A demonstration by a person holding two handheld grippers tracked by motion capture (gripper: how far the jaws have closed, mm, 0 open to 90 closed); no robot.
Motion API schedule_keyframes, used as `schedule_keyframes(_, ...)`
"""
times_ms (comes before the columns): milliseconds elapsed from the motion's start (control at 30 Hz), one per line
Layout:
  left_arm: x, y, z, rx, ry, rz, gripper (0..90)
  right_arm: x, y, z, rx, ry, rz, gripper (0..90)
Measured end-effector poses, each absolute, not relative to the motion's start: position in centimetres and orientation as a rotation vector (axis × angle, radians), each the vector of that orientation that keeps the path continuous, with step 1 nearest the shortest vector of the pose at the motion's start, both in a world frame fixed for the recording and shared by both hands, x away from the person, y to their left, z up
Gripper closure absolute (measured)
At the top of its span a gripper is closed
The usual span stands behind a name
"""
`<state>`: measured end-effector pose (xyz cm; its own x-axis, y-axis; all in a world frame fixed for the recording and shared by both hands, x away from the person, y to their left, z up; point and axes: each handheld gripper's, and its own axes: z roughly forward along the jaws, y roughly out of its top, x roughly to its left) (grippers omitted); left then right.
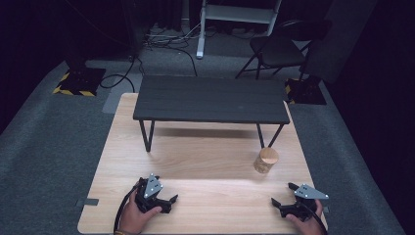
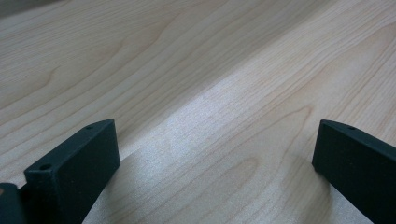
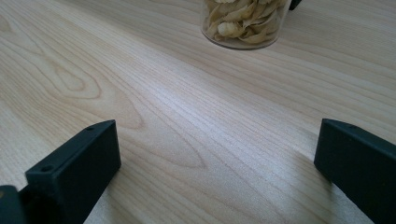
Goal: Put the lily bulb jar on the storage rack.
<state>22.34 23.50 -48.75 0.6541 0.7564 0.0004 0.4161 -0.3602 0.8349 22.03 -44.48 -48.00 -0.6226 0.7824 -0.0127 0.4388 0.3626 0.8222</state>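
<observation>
On the pale wooden counter [image 1: 195,161], a clear round jar with a wooden lid [image 1: 265,160] stands just beside the right front leg of the low black slatted table [image 1: 210,99]. Both tongs rest at the near edge, well short of the jar: left tongs [image 1: 166,200] and right tongs [image 1: 283,196], each spread wide and holding nothing. No grasp has begun; the right would probably reach first. From the right gripper view the jar [image 3: 243,23] holds pale curled pieces, perhaps dried chips; its lid appears from above.
</observation>
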Motion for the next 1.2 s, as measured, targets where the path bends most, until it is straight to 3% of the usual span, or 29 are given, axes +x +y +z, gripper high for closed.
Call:
schedule_keyframes(700,22.3,23.5,-48.8,1.995,0.915,0.490,0.6,22.2,-44.4,-47.8,1.067,2.236,1.150,0.0)
schedule_keyframes(933,22.3,23.5,-48.8,1.995,0.915,0.490,0.6,23.4,-43.6,-46.6,1.062,2.253,1.153,0.9)
schedule_keyframes(1200,22.4,23.5,-48.7,1.998,0.911,0.490,0.6,26.2,-42.0,-43.0,0.955,2.290,1.143,0.8)
